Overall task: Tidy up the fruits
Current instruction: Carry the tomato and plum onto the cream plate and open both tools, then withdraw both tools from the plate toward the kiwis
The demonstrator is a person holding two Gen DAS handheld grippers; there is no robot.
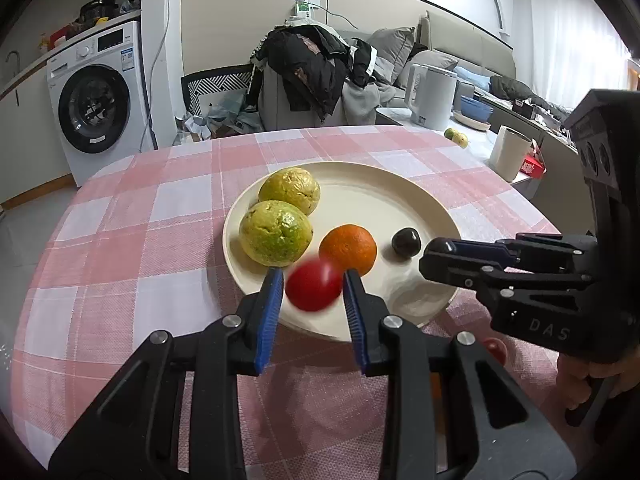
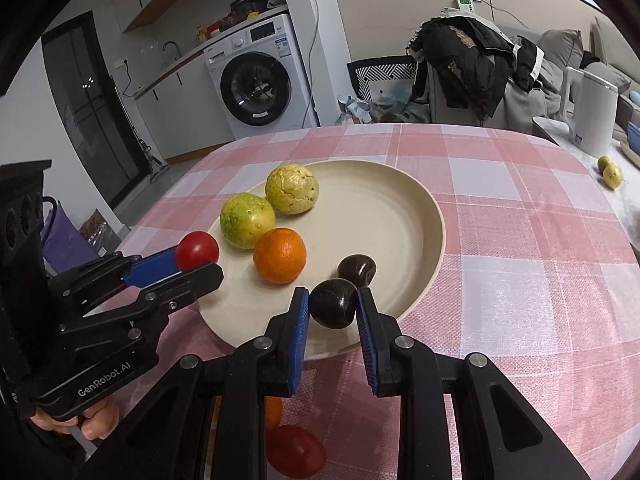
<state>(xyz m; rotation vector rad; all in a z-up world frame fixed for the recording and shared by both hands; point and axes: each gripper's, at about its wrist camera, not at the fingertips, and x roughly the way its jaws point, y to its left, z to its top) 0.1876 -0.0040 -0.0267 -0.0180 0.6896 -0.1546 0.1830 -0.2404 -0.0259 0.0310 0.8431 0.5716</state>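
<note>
Red, thin-skinned tomato [image 1: 313, 285] sits lightly pinched across its middle in my left gripper [image 1: 312, 286]; my right gripper [image 2: 333, 307] grips a slick dark fruit [image 2: 333, 307].

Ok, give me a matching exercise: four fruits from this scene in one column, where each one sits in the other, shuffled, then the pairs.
1. round red tomato
2. glossy dark chestnut-like fruit
3. round orange tangerine
4. small yellow citrus fruit

A. far off on the white side surface
B. between the right tongs
C. resting on the cream round plate
D. between the left tongs

Pairs: 1-D, 2-B, 3-C, 4-A
</note>
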